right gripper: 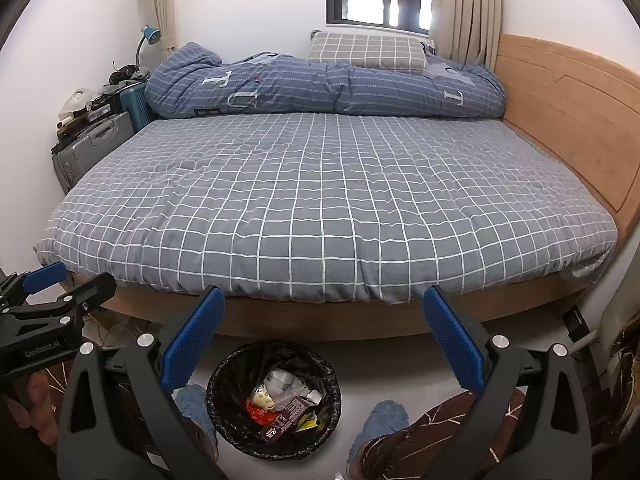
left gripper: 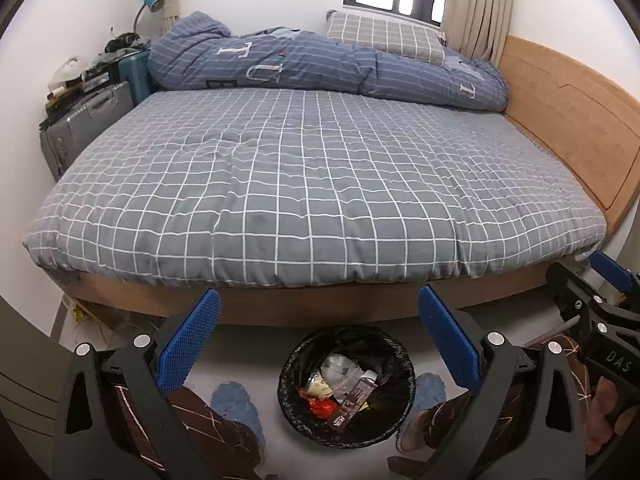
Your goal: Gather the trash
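Both my grippers hover low over the floor, jaws spread wide, nothing between the blue ribbed pads. Left gripper (left gripper: 320, 328) sits above the round black bin with a black plastic liner (left gripper: 346, 384); right gripper (right gripper: 324, 332) is just beside it, bin (right gripper: 273, 399) slightly to its left in that view. Inside the bin: red crumpled wrapper (left gripper: 322, 407), dark brown snack packet (left gripper: 352, 402), clear crinkled plastic (left gripper: 338, 368), yellowish wrapper (left gripper: 318, 385). Bin stands on pale floor between my two feet in fuzzy blue slippers (left gripper: 234, 402), close to the wooden bed frame (left gripper: 320, 308). Grey sheet with white grid lines (left gripper: 304, 184) covers the mattress, surface bare of trash as far as I can see. Blue striped duvet (left gripper: 320, 66) bunched at the far side, grey checked pillow (left gripper: 384, 36) behind it, wooden headboard (left gripper: 572, 120) on the right. Grey hard-shell suitcase (left gripper: 86, 120) and teal suitcase (left gripper: 134, 74) on the left.
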The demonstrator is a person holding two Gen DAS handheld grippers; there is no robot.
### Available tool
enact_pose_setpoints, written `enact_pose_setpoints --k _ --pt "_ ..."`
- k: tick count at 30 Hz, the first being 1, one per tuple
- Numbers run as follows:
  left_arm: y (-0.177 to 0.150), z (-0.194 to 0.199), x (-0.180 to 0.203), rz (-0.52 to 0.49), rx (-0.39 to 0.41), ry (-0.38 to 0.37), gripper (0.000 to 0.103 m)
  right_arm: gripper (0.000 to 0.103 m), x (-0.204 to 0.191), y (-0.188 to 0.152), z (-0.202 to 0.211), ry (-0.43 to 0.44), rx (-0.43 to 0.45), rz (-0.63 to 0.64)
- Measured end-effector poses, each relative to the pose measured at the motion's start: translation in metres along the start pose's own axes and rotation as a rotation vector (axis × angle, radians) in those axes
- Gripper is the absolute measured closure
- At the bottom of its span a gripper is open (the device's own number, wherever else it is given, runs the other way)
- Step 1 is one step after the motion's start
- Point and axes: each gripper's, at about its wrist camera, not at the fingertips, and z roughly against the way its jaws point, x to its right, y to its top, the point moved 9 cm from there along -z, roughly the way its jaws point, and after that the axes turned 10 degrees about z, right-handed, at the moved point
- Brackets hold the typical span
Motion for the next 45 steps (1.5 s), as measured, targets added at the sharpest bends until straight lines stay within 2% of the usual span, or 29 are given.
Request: enact_pose_setpoints --k 18,27,45 --pt "0.002 0.0 -0.006 -0.041 0.019 0.069 0.006 0.008 -0.01 0.004 -0.011 0.011 -0.006 0.024" --pt "0.002 -0.002 -0.008 -0.013 -0.004 0.051 0.006 0.008 -0.008 0.005 -0.011 0.012 -0.005 0.021" --pt "0.002 -0.002 -0.009 -0.004 0.001 0.04 0.006 0.008 -0.013 0.007 -0.011 0.022 -0.004 0.032"
